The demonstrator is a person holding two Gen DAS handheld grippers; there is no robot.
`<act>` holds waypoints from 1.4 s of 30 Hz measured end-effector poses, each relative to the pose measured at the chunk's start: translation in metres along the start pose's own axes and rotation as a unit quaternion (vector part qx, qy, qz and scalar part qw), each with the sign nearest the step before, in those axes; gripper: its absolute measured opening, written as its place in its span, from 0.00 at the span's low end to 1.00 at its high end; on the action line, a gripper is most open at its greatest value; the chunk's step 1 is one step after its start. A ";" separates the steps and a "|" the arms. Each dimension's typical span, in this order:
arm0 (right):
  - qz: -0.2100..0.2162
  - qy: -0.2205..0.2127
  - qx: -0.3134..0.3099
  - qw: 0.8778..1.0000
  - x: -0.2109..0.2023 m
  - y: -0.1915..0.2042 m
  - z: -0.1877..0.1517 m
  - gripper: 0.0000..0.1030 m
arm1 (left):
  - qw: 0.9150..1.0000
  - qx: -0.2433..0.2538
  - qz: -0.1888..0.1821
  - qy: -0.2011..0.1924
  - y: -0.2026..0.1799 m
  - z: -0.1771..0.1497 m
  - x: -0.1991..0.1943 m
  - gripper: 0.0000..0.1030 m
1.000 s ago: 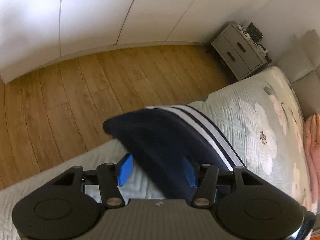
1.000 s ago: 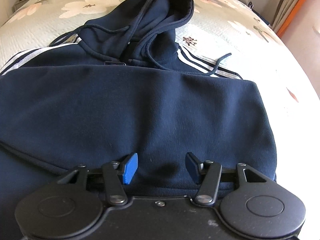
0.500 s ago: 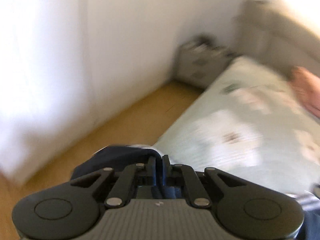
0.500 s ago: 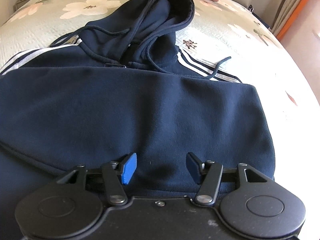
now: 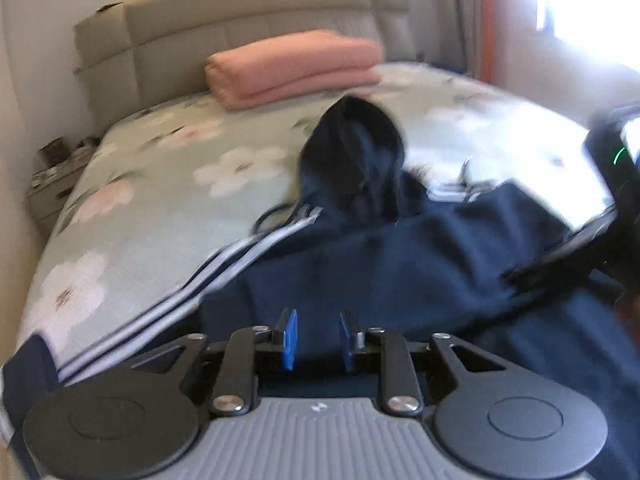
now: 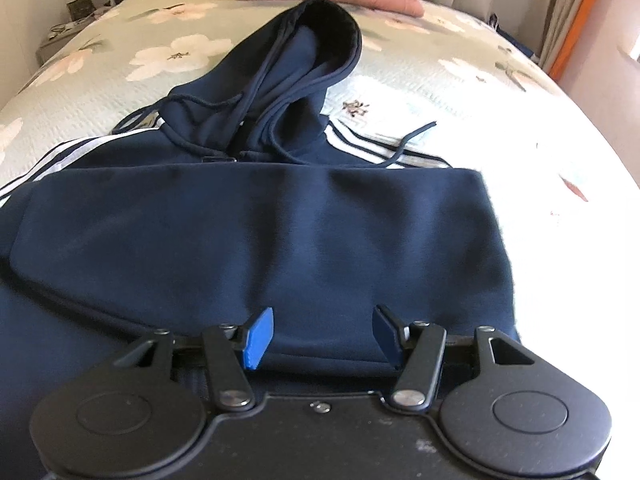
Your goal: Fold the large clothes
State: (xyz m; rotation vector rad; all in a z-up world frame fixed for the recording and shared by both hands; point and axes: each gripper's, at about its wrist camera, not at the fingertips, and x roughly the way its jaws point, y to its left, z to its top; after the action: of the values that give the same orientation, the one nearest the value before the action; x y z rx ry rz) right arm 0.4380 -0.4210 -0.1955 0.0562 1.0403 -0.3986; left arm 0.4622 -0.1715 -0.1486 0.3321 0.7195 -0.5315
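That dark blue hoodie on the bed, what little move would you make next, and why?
Probably fold the striped left sleeve inward with the left gripper, whose jaws are opening with nothing visibly pinched. The hoodie already has its bottom folded up, yet that sleeve lies spread on the bedspread. The right gripper hangs open over the fold.

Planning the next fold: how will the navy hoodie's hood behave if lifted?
Likely floppy: the hood already slumps in soft creases. Its drawstrings trail loose on the bedspread, so they would probably dangle. Thick fleece suggests moderate weight.
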 end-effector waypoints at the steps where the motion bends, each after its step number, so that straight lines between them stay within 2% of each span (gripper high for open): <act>1: -0.001 -0.003 -0.004 1.000 -0.002 -0.003 -0.002 0.67 | 1.000 -0.022 0.016 0.015 0.010 -0.006 -0.001 0.29; 3: -0.001 -0.001 -0.009 1.000 -0.001 -0.008 -0.006 0.67 | 0.993 -0.091 0.056 0.054 0.049 -0.021 -0.001 0.35; 4: -0.001 0.003 -0.010 1.000 0.001 -0.010 -0.008 0.67 | 0.985 -0.134 0.083 0.072 0.074 -0.028 -0.003 0.40; 6: -0.001 0.011 -0.011 1.000 0.007 -0.011 -0.012 0.67 | 0.963 -0.212 0.134 0.095 0.123 -0.043 -0.010 0.45; 8: 0.000 0.022 -0.010 1.000 0.013 -0.008 -0.015 0.67 | 0.936 -0.287 0.176 0.103 0.169 -0.065 -0.025 0.47; 12: 0.003 0.028 -0.017 0.999 0.019 0.005 -0.018 0.67 | 0.875 -0.436 0.196 0.077 0.246 -0.098 -0.043 0.54; 13: -0.002 0.027 -0.024 0.999 0.019 0.009 -0.018 0.67 | 0.867 -0.454 0.193 0.067 0.257 -0.103 -0.044 0.61; 15: -0.009 0.022 -0.040 0.999 0.020 0.017 -0.017 0.67 | 0.861 -0.471 0.183 0.054 0.277 -0.111 -0.038 0.70; 16: -0.012 0.021 -0.046 0.999 0.020 0.018 -0.017 0.67 | 0.862 -0.477 0.166 0.050 0.284 -0.114 -0.031 0.73; 18: -0.013 0.021 -0.051 0.998 0.020 0.019 -0.015 0.67 | 0.863 -0.487 0.125 0.056 0.296 -0.121 -0.012 0.73; 19: -0.013 0.022 -0.050 0.998 0.020 0.019 -0.015 0.67 | 0.861 -0.493 0.105 0.062 0.300 -0.124 -0.002 0.65; 20: -0.012 0.023 -0.047 0.999 0.019 0.018 -0.014 0.67 | 0.858 -0.500 0.092 0.068 0.304 -0.128 0.004 0.52; 21: -0.011 0.024 -0.044 0.999 0.019 0.017 -0.014 0.67 | 0.858 -0.503 0.079 0.065 0.303 -0.127 0.007 0.20; 22: -0.010 0.024 -0.040 0.999 0.019 0.016 -0.014 0.67 | 0.863 -0.494 0.082 0.067 0.301 -0.121 0.005 0.10; 24: -0.008 0.026 -0.030 0.999 0.018 0.014 -0.015 0.67 | 0.884 -0.452 0.102 0.062 0.288 -0.101 0.000 0.07; 27: -0.005 0.026 -0.023 0.999 0.016 0.010 -0.017 0.67 | 0.904 -0.423 0.058 0.021 0.273 -0.067 -0.029 0.06; 30: -0.005 0.024 -0.021 0.999 0.011 0.009 -0.019 0.67 | 0.929 -0.371 0.007 -0.018 0.248 -0.018 -0.057 0.06; 32: -0.008 0.021 -0.024 0.999 0.007 0.006 -0.021 0.67 | 0.939 -0.338 -0.041 -0.040 0.227 0.014 -0.067 0.06; 34: -0.013 0.016 -0.029 0.999 0.002 0.002 -0.021 0.67 | 0.946 -0.304 -0.100 -0.047 0.204 0.047 -0.066 0.06; 37: -0.018 0.005 -0.033 0.999 -0.009 -0.006 -0.022 0.67 | 0.947 -0.256 -0.192 -0.038 0.159 0.090 -0.059 0.07; 38: -0.018 0.002 -0.032 0.999 -0.012 -0.009 -0.021 0.67 | 0.943 -0.240 -0.230 -0.033 0.142 0.103 -0.052 0.08; 39: -0.019 -0.001 -0.029 0.999 -0.015 -0.013 -0.021 0.67 | 0.937 -0.224 -0.267 -0.027 0.126 0.112 -0.047 0.13; 41: -0.019 -0.005 -0.022 1.000 -0.020 -0.020 -0.020 0.67 | 0.927 -0.192 -0.322 -0.010 0.093 0.123 -0.029 0.34; 42: -0.019 -0.007 -0.017 1.000 -0.022 -0.025 -0.019 0.67 | 0.929 -0.181 -0.323 0.000 0.079 0.123 -0.021 0.61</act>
State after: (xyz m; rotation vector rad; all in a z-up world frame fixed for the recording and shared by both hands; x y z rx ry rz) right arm 0.4041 -0.4330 -0.1827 0.0022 1.0352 -0.4148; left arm 0.5598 -0.1563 -0.0380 -0.2695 0.9090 -1.0007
